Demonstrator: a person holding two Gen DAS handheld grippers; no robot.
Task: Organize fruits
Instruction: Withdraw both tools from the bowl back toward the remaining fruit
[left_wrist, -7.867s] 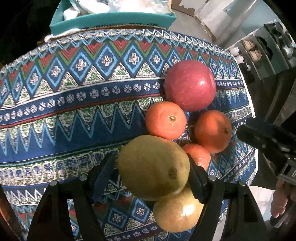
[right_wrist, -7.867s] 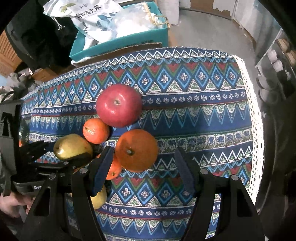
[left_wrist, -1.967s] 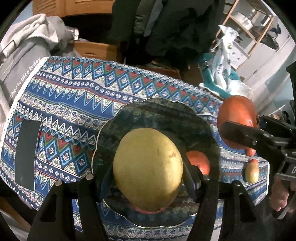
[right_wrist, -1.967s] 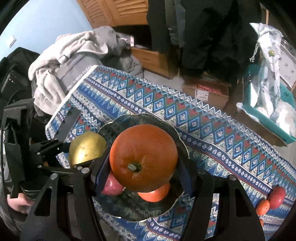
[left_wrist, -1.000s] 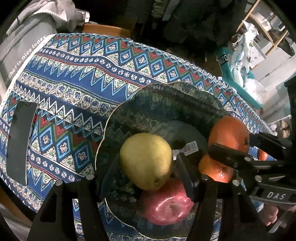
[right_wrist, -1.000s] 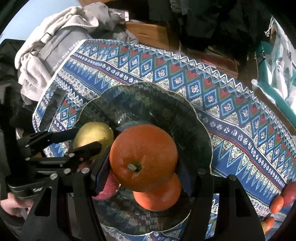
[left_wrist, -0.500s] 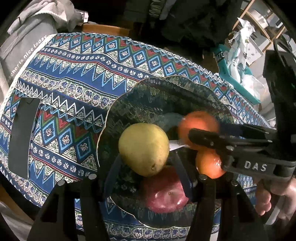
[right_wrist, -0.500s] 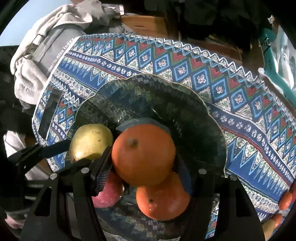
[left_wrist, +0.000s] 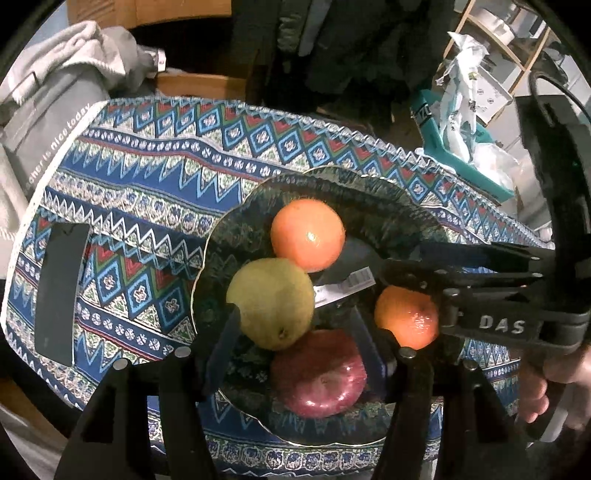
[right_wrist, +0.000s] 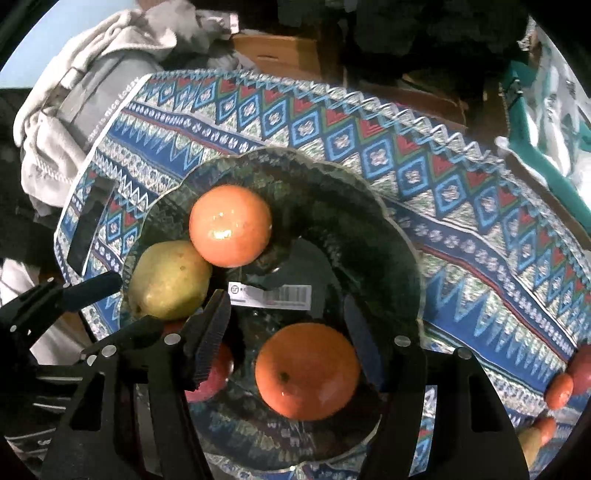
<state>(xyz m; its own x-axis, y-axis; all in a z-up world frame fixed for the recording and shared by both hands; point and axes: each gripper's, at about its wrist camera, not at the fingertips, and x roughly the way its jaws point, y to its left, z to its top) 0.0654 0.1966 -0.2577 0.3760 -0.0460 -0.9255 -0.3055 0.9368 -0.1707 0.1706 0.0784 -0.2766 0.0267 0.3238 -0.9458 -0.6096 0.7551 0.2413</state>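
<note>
A dark glass plate (left_wrist: 373, 206) on the patterned cloth holds a yellow pear (left_wrist: 271, 302), a large orange (left_wrist: 308, 234), a smaller orange (left_wrist: 406, 317) and a red apple (left_wrist: 319, 373). My left gripper (left_wrist: 295, 339) hovers over the pear and apple with its jaws opening; the pear lies free by the left finger. My right gripper (right_wrist: 286, 321) is open over the plate, its jaws closing a little. The smaller orange (right_wrist: 306, 371) rests in the plate below, ungripped. The large orange (right_wrist: 231, 225) lies loose at the far side beside the pear (right_wrist: 168, 280).
A black flat slab (left_wrist: 61, 291) lies at the cloth's left end. Grey clothing (left_wrist: 44, 110) is heaped past that edge. A teal box (left_wrist: 461, 155) stands at the back right. Several more fruits (right_wrist: 559, 389) sit at the table's right end. A barcode label (right_wrist: 269, 295) sticks to the plate.
The large orange has left the right jaws and rolled to the plate's far side. The pear has come free of the left jaws, and the left gripper has drawn back slightly.
</note>
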